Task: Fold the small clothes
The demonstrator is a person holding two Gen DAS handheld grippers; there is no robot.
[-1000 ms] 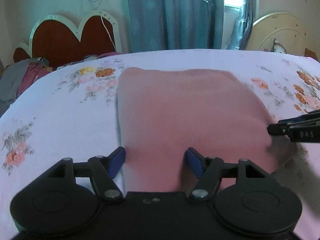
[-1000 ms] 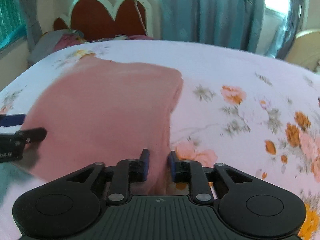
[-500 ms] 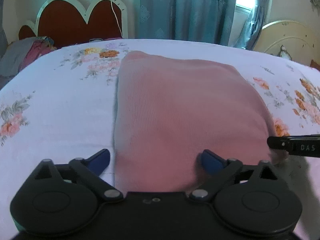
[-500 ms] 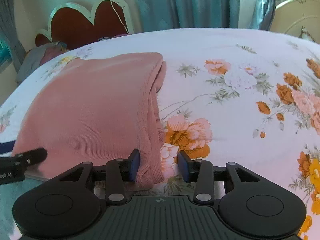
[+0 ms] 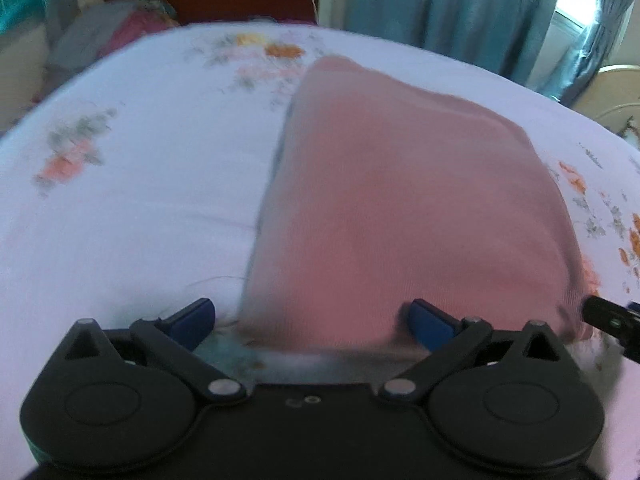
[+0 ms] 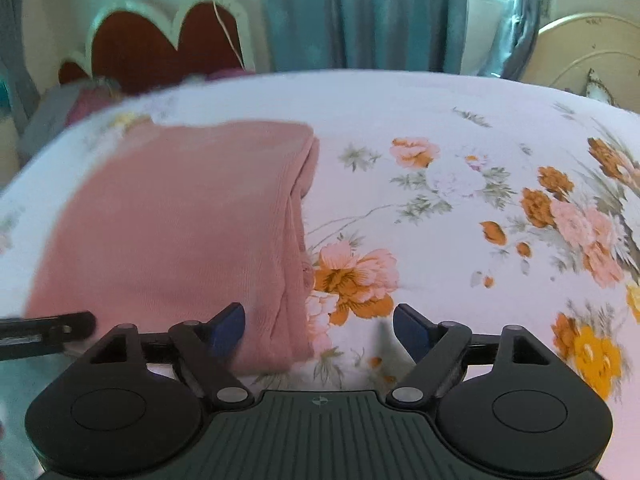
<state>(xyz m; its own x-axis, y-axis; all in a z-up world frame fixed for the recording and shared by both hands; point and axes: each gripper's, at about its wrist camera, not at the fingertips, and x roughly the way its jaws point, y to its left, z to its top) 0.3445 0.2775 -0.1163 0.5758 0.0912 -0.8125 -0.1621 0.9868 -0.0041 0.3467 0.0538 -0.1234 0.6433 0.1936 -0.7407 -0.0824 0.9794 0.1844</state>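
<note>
Lying folded into a neat block on the floral bedsheet [image 6: 460, 112], the pink garment [image 6: 180, 216] is looking pretty much done. Left gripper [image 5: 312, 320] is sitting with jaws wide apart at the near left corner, gripping nothing. Right gripper [image 6: 318, 326] is opening over the near right edge, pads off the cloth. I'm guessing they're letting go now; next comes backing both away without dragging the fold.
</note>
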